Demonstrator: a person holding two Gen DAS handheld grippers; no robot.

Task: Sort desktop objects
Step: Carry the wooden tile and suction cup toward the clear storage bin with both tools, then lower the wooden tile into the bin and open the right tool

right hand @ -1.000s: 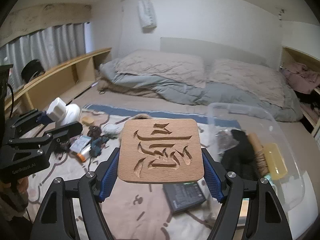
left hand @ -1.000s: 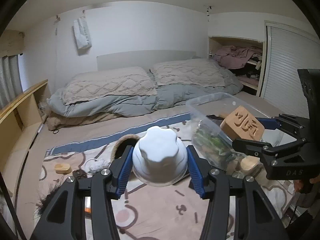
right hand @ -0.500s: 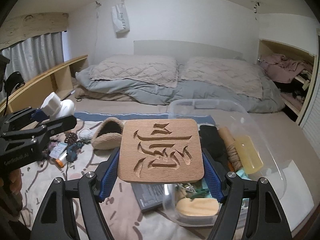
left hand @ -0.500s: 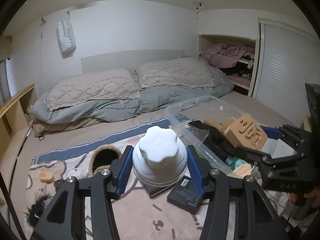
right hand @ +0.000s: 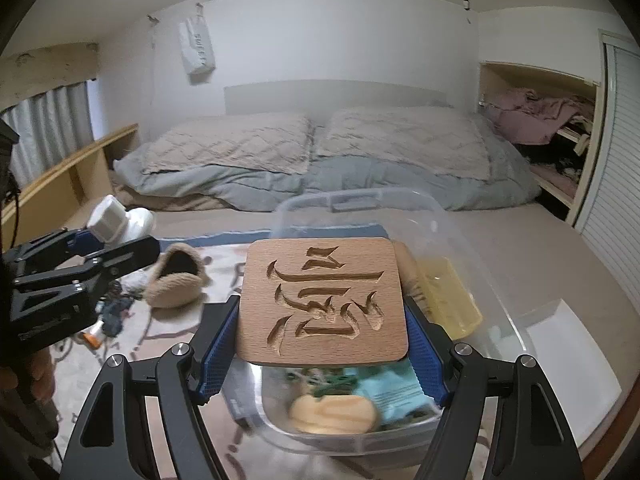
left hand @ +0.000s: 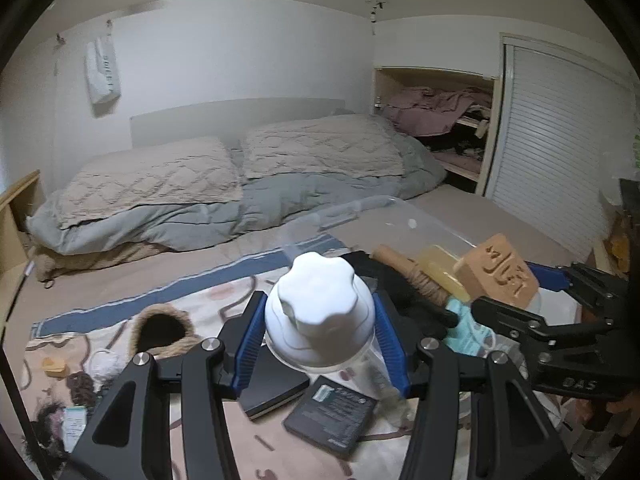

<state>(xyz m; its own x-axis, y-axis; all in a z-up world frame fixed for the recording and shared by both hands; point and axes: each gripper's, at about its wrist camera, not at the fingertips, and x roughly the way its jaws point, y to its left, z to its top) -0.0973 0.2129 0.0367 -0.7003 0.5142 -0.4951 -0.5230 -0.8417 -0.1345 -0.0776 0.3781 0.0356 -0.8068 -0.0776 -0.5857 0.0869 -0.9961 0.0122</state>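
Both our grippers have swung toward the clear plastic bin (right hand: 472, 240) since a second ago. Our left gripper (left hand: 320, 322) clamps a white bottle (left hand: 318, 316) between its blue pads, short of the bin. Our right gripper (right hand: 322, 338) pinches a carved wooden coaster (right hand: 324, 300) directly above the bin. Only the left view shows the dark cards (left hand: 330, 416) below its fingers; only the right view shows the yellow box (right hand: 448, 296) and orange piece (right hand: 332, 414) inside.

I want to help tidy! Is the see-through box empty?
No. The clear box already holds a yellow case, a teal thing and more.
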